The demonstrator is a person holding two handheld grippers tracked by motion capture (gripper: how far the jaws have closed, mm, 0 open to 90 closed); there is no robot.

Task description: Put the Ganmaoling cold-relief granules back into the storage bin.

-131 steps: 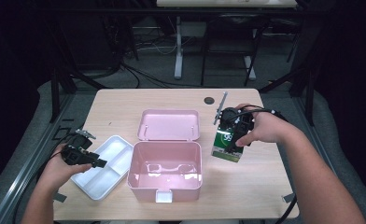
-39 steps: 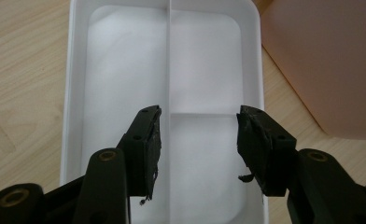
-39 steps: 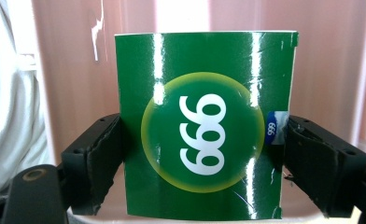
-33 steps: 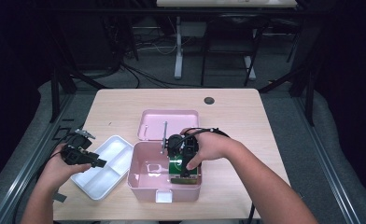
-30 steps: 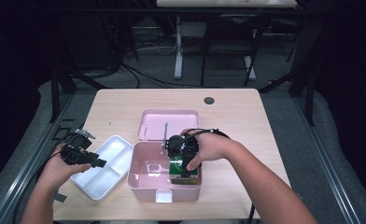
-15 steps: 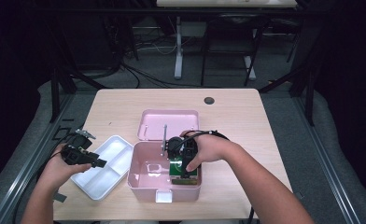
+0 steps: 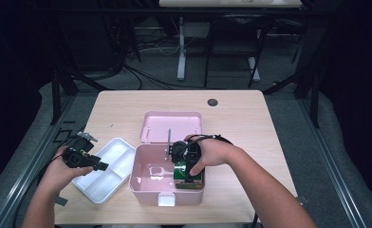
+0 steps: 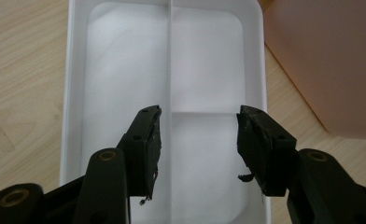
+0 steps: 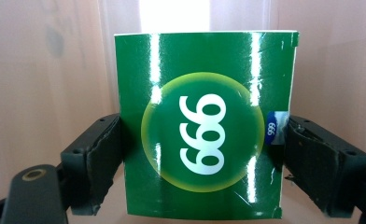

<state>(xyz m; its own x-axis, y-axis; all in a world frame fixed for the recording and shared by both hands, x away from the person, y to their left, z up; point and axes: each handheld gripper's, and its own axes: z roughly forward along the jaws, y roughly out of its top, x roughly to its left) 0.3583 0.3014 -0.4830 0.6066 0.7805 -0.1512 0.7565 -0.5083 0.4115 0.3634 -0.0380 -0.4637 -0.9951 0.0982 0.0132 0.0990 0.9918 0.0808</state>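
At left, over the white tray, the left gripper hangs idle with its fingers spread and nothing between them; the tray's divider runs up the gap. No risk there unless it dips and knocks the tray toward the pink box.

Centre-right, the right gripper is down inside the pink box, fingers clamped on the two side faces of the green carton, one per side, carton squarely between them and upright in the right gripper view. The carton sits at the box's right end, near the wall; I can't tell if its base touches the floor yet.

Risks, as I judge them:
- glossy carton, grip low on its sides: may slip or tilt if let go above the floor
- tight against the wall: fingers could catch the rim on the way out and drag the box across the tabletop
- open lid behind could be bumped.
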